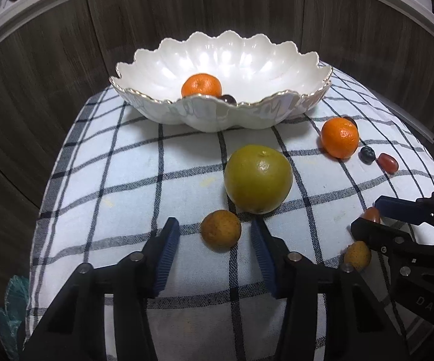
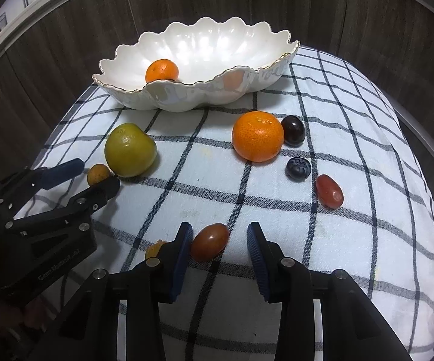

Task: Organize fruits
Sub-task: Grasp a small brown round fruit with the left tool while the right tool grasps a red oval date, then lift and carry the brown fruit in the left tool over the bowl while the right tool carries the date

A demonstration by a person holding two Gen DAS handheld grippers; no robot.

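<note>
A white scalloped bowl (image 1: 247,111) (image 2: 193,96) at the back of the checked cloth holds a mandarin (image 1: 202,85) (image 2: 161,71) and a dark grape (image 1: 228,99). My left gripper (image 1: 214,228) (image 2: 98,173) is open around a small brown longan (image 1: 220,230) (image 2: 97,174), just before a green fruit (image 1: 258,179) (image 2: 130,149). My right gripper (image 2: 220,234) (image 1: 367,213) is open around a reddish-brown cherry tomato (image 2: 209,241) (image 1: 371,214), whose left side touches the left pad.
On the cloth lie a second mandarin (image 2: 258,136) (image 1: 339,137), a dark grape (image 2: 293,130), a blueberry (image 2: 298,168) (image 1: 367,155), a red grape (image 2: 329,191) (image 1: 388,163) and another longan (image 1: 357,255) (image 2: 154,249). Dark wood panels stand behind.
</note>
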